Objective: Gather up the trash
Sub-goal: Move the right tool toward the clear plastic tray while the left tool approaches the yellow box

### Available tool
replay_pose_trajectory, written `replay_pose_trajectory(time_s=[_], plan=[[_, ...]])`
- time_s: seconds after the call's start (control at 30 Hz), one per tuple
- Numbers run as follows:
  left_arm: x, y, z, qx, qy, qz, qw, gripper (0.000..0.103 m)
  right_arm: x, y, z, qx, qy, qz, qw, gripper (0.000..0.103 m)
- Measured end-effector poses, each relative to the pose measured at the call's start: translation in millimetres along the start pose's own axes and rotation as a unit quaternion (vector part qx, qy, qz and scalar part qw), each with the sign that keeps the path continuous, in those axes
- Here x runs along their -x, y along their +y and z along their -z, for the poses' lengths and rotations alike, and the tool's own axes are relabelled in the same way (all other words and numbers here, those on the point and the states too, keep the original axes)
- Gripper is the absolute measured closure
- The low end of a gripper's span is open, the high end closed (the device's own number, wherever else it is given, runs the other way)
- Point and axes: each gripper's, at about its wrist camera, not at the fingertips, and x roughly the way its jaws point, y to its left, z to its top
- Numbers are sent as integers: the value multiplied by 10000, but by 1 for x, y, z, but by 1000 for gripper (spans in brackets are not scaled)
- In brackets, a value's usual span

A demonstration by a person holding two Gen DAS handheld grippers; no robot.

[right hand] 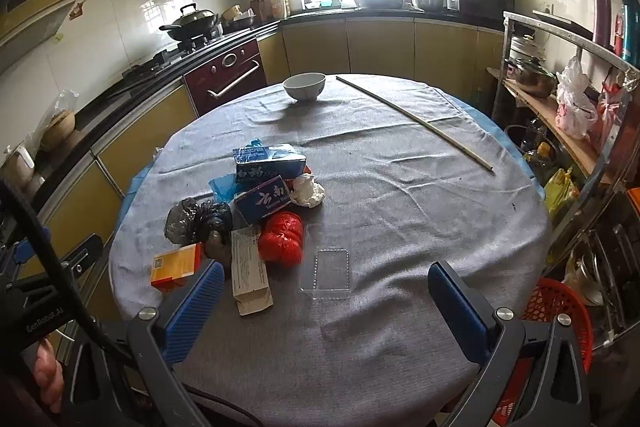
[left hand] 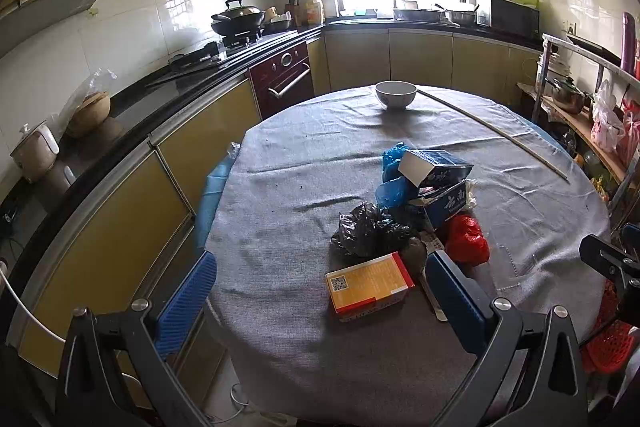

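Observation:
A pile of trash lies on the grey-clothed round table. It holds an orange box, a black bag, a red bag, two blue cartons and blue plastic. The right wrist view shows the same pile: orange box, beige carton, red bag, crumpled white paper, clear plastic tray. My left gripper is open just short of the orange box. My right gripper is open near the clear tray.
A white bowl and a long thin stick lie at the table's far side. A red basket stands on the floor at the right by a metal rack. Kitchen counters run along the left and back.

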Motion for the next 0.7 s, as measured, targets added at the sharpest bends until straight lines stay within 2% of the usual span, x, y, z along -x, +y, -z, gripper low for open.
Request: replay_pose_trajectory(time_s=[0.17, 0.7], plan=[[-4, -4, -1, 3, -18, 3, 10000, 0, -3, -1, 0, -53, 192, -9, 9998, 0], [-16, -4, 1, -7, 201, 49, 9998, 0, -15, -1, 2, -57, 104, -7, 9999, 0]])
